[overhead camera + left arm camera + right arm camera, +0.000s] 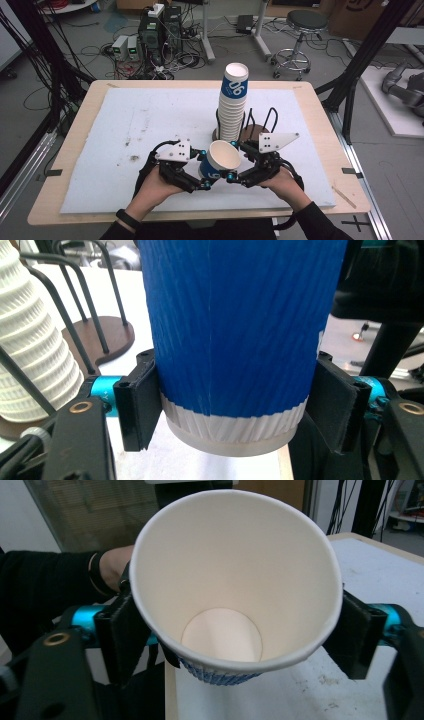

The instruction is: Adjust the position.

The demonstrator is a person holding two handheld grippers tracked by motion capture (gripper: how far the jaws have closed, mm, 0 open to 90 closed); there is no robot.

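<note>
A blue and white paper cup (223, 159) hangs tilted above the table's front middle, its open mouth facing up and toward the person. My left gripper (205, 182) is shut on its lower part; in the left gripper view both pads press the blue wall (235, 330) just above the white base. My right gripper (231, 175) closes on the same cup near its rim (235, 510), a black pad against each side. The inside of the cup (222, 635) is bare. A tall stack of the same cups (234, 100) stands just behind, upright in a wire holder.
The holder has a round brown base (257, 131) and black wire loops (95, 300), close behind my right gripper. A white mat (150, 125) covers the wooden table. Beyond the far edge are a stool (300, 30) and computer gear (155, 35) on the floor.
</note>
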